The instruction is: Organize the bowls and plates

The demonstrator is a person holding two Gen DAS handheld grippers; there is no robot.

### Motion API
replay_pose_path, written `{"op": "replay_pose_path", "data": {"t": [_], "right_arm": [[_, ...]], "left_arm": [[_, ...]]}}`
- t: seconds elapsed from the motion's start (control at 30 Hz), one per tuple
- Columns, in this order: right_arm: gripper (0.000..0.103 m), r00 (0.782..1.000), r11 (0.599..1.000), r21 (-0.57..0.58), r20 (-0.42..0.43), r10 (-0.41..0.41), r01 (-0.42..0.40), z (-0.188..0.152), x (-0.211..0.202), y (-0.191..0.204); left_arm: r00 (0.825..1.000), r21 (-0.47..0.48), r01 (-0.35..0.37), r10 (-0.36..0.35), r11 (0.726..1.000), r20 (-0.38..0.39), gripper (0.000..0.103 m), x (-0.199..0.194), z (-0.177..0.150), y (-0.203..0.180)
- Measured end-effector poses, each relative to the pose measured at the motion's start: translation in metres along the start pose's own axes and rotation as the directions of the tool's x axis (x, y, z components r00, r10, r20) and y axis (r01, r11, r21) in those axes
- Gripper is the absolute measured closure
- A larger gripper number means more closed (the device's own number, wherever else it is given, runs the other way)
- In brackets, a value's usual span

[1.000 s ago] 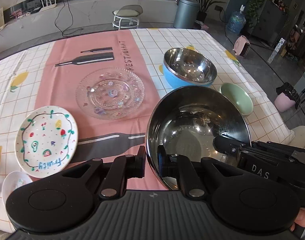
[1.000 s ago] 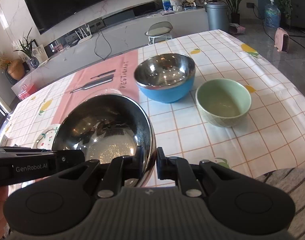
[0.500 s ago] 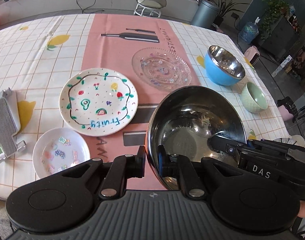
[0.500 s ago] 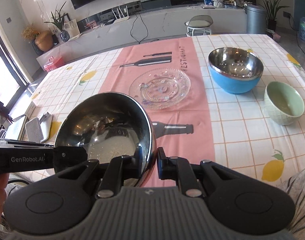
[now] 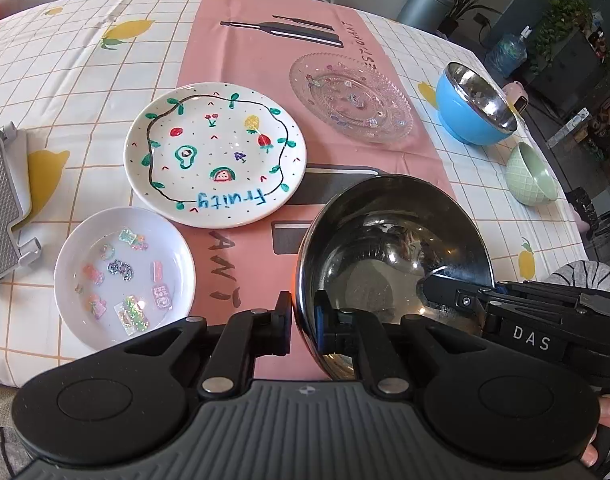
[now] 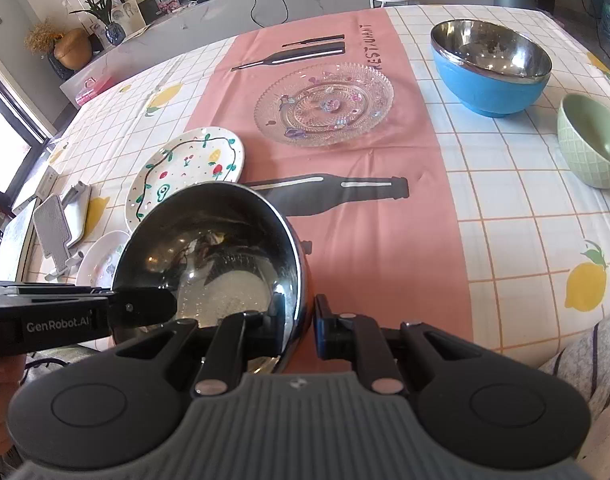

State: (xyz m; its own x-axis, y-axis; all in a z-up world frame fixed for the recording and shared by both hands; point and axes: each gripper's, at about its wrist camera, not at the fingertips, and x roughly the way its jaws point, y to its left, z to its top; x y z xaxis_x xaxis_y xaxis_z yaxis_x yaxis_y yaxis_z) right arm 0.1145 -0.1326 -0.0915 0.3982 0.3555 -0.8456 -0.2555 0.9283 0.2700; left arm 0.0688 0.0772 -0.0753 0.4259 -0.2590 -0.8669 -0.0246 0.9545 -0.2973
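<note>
Three plates lie on the counter [image 5: 85,80]: painted plate [image 5: 215,154], glass plate [image 5: 351,98], small white plate [image 5: 123,276]. Three bowls: blue bowl [image 5: 475,104] and green bowl [image 5: 531,174] on the counter, steel bowl [image 5: 393,248] above its near edge. Left hand-held gripper [image 5: 303,322] and right hand-held gripper [image 6: 301,320] each clench its rim.

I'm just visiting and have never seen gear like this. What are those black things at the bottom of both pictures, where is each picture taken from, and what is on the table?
No robot here: a person holds a two-finger gripper in each hand, and a small wide-angle camera on each looks forward along its fingers. One picture comes from the left gripper, the other from the right gripper. Both are clamped on opposite sides of the rim of one steel bowl, carried between them above the table. On the checked cloth lie a painted "Fruity" plate, a small white dish with stickers, a clear glass plate, a blue bowl and a green bowl. A grey stand lies at the left edge.
</note>
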Motion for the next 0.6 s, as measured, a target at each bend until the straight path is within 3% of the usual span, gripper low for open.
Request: {"op": "replay_pose_path", "data": {"t": [0.23,0.43,0.6], "right_arm": [[0.090,1.000,1.000,0.020,0.006,0.000,0.000,0.000,0.003,-0.002],[0.090,0.999,0.997,0.065,0.016,0.040,-0.041,0.001,0.009,-0.003],[0.090,0.999,0.998,0.047,0.013,0.050,-0.051,0.002,0.014,0.005]], "left_arm": [[0.999,-0.042,0.040,-0.039,0.998,0.030,0.089,-0.001,0.001,0.009],[0.998,-0.065,0.011,-0.008,0.998,0.056,0.089,-0.006,0.002,0.013],[0.999,-0.134,0.028,-0.025,0.991,0.022,0.088,-0.006,0.004,0.028]]}}
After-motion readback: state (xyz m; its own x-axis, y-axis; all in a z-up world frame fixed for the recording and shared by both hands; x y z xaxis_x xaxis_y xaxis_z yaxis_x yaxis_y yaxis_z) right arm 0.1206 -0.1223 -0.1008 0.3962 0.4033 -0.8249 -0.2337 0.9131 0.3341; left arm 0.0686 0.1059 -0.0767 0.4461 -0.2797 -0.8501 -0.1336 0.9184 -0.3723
